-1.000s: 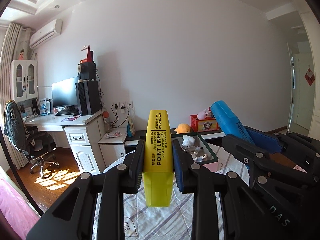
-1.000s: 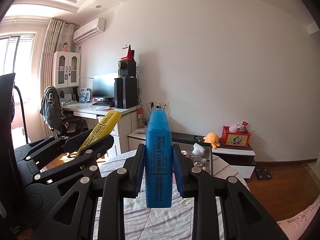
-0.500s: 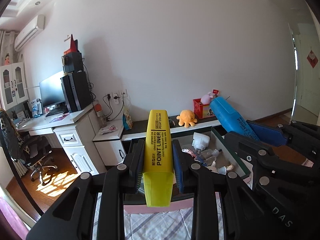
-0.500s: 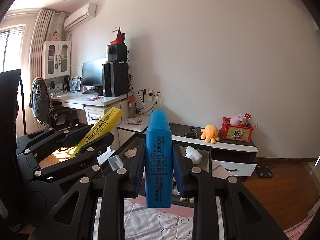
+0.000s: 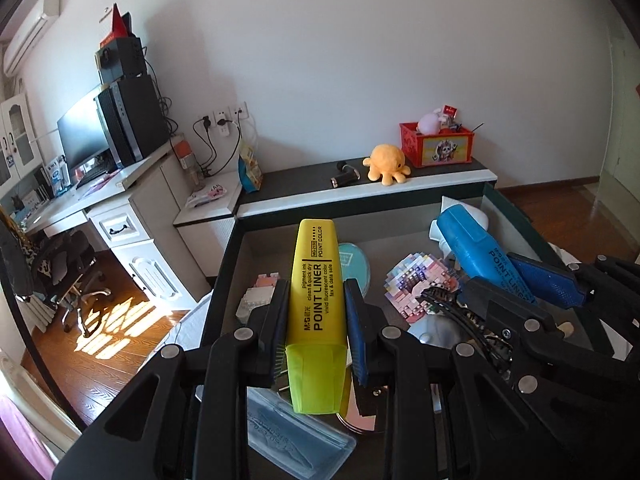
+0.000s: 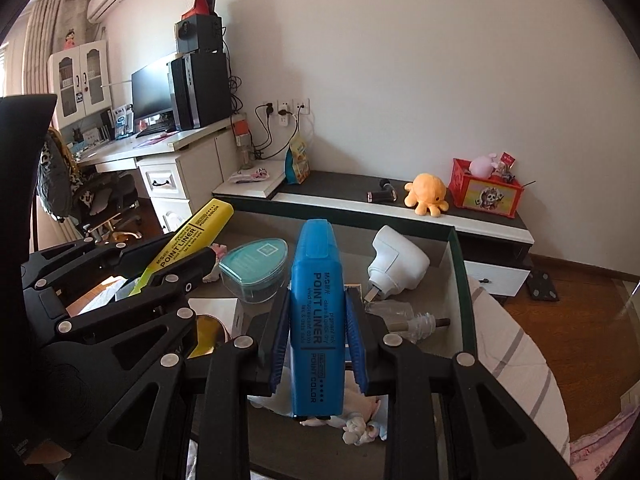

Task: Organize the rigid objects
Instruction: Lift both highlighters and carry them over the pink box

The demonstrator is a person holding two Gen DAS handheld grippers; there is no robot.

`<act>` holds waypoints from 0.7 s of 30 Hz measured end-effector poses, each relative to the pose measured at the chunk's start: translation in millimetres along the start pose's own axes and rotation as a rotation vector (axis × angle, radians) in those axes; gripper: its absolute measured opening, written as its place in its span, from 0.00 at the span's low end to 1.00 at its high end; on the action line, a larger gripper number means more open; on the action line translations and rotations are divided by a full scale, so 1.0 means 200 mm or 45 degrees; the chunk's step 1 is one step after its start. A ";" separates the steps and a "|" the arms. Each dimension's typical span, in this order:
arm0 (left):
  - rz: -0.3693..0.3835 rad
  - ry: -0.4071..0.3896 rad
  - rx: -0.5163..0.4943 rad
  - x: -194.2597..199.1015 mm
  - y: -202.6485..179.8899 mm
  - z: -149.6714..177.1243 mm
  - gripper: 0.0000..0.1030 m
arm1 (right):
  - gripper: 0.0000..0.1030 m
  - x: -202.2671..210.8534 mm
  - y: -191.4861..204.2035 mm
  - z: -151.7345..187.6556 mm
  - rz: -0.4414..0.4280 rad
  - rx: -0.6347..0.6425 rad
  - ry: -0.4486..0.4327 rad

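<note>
White wall behind, and a dark tray (image 6: pixel 460 264) is sitting under both tongs, holding a teal case (image 6: pixel 256 268) and a white plug (image 6: pixel 396 264). Left gripper (image 5: pixel 316 320) is clamping the yellow highlighter (image 5: pixel 316 300), right gripper (image 6: pixel 316 320) the blue highlighter (image 6: pixel 316 320), both pointing lengthwise forward.

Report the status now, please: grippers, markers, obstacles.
Left gripper shut on yellow highlighter. Right gripper shut on blue highlighter. Both over cluttered box.

yellow highlighter (image 5: pixel 318 300), blue highlighter (image 6: pixel 316 320), striped bedsheet (image 6: pixel 516 344)
</note>
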State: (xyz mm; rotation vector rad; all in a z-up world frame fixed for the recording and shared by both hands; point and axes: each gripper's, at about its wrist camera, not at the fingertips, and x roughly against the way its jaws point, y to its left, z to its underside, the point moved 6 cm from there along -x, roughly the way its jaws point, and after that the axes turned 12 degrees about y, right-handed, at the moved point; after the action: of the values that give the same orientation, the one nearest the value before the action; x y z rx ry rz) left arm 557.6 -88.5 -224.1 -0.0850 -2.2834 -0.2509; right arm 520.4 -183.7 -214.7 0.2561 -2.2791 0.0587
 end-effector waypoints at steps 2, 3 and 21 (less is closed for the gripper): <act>-0.001 0.017 0.000 -0.05 0.00 0.01 0.26 | 0.27 -0.03 -0.01 0.01 -0.002 0.000 0.011; -0.004 0.022 0.001 -0.06 0.01 0.02 0.26 | 0.27 -0.05 0.00 0.01 -0.005 -0.004 0.017; -0.021 -0.075 0.032 -0.06 0.04 0.07 0.65 | 0.29 -0.08 -0.05 0.04 0.001 -0.051 -0.004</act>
State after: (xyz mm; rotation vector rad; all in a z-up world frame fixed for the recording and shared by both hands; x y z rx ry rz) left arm 555.7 -78.5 -240.6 -0.0611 -2.3459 -0.2313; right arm 526.7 -191.2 -233.5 0.2341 -2.2807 0.0134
